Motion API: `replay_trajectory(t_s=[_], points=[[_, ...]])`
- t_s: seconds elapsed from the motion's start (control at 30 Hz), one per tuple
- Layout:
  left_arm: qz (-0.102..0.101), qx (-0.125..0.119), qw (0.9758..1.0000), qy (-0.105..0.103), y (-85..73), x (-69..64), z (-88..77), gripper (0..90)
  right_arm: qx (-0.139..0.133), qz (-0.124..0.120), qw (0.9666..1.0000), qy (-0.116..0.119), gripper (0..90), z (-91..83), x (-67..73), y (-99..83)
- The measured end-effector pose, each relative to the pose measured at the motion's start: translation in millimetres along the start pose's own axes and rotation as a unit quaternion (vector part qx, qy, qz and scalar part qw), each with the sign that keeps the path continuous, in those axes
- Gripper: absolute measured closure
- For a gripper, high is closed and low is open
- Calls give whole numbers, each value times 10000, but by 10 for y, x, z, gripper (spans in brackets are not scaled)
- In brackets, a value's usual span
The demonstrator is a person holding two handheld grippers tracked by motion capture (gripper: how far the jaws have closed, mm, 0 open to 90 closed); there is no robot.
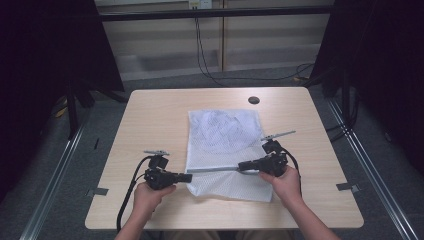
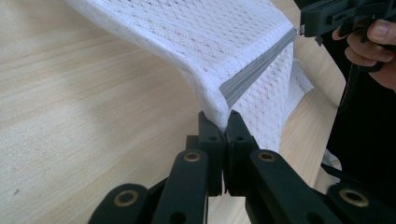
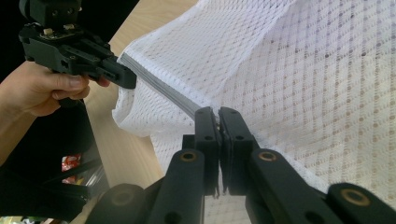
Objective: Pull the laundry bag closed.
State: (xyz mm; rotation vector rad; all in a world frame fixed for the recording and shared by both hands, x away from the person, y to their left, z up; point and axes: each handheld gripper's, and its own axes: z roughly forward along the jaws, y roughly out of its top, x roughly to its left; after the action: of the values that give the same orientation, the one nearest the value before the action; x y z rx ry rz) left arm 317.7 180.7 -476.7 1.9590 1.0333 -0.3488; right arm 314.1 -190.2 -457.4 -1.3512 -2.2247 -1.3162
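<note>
Holding the white mesh bag (image 1: 224, 150) mid-table, I have the left gripper (image 1: 186, 177) clenched on its zipper (image 1: 212, 170) end and the right gripper (image 1: 242, 165) clamped at the slider; next I pull steadily along the zipper.

I counted one white mesh bag (image 1: 224, 150) at the table's centre, one grey zipper (image 1: 215, 170) across it, my two grippers at 7 (image 1: 189, 177) and 5 o'clock (image 1: 241, 166), one dark round cap (image 1: 254, 100) at 1 o'clock, one table (image 1: 150, 115).

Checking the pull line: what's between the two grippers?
In the high view, the grey zipper of the white mesh bag runs taut from the left gripper to the right gripper; both are clamped on it.
</note>
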Motion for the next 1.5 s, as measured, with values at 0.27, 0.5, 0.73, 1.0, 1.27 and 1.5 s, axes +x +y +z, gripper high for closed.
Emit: replay_trajectory(t_s=[0.27, 0.5, 0.73, 1.0, 1.27, 1.5], points=[[-2, 14, 10000, -17, 0, 1, 1, 886, 10, 27, 10000, 27, 869, 5, -13, -4], [0, 3, 10000, -12, 0, -2, -2, 887, 34, 42, 10000, 30, 869, 10, -24, -8], [-6, 0, 10000, -25, -1, -1, 2, 886, 8, 117, 9999, 114, 869, 0, -40, -13], [-16, 20, 10000, -47, -4, -11, 2, 886, 15, 66, 9999, 104, 869, -15, -31, -12], [-44, -10, 10000, 8, -6, 1, -4, 887, 25, 58, 10000, 12, 869, -15, -29, -13], [-137, -85, 9999, -27, -23, 29, -38, 887, -25, 105, 9999, -10, 869, -86, -72, -20]])
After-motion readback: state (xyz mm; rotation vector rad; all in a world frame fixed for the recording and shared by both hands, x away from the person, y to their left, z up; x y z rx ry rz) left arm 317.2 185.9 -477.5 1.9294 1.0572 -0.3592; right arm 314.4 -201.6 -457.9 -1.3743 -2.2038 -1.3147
